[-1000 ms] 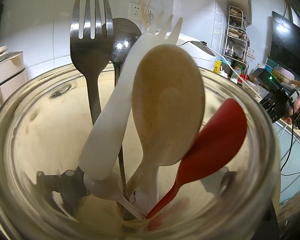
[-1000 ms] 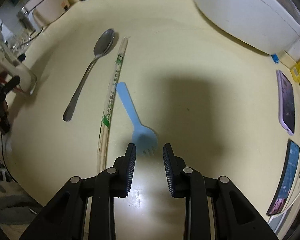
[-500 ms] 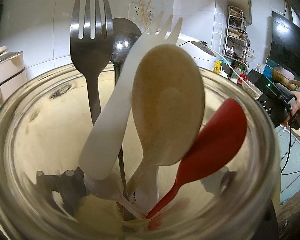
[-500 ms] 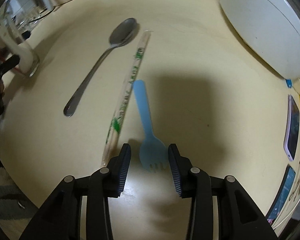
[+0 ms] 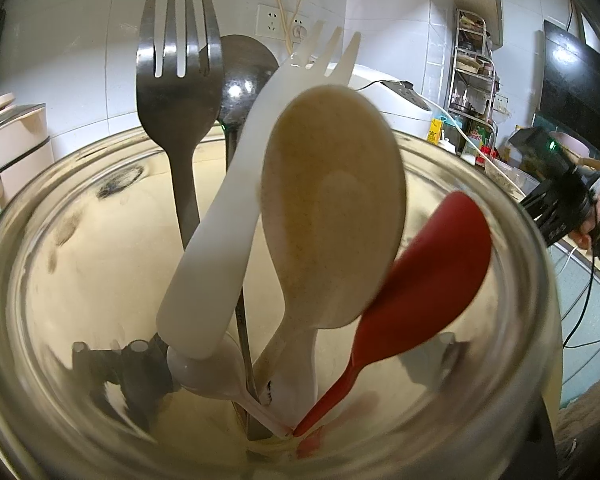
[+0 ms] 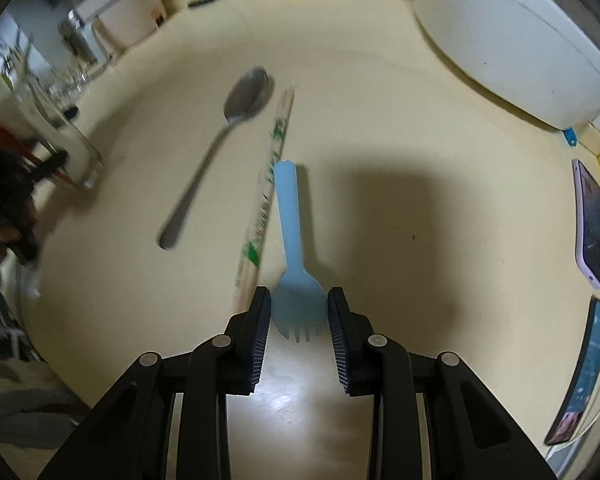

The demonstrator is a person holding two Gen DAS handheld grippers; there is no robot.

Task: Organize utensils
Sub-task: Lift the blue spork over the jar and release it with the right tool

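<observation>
The blue fork (image 6: 296,280), tines toward the camera, now sits between the right gripper (image 6: 296,312) pads, its head filling the narrow gap as the jaws close. A moment ago it lay just ahead, untouched. Chopsticks (image 6: 266,196) and spoon (image 6: 224,140) lie beyond-left. The left gripper holds the jar (image 5: 532,280).

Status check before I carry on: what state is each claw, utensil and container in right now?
right claw: closing, pads on both edges of the fork's head.
blue fork: head between the pads, handle pointing away.
metal spoon: lying loose on the counter.
chopsticks: in their wrapper, lying beside the fork.
glass jar: gripped, utensils standing inside.
left claw: shut on the jar.
</observation>
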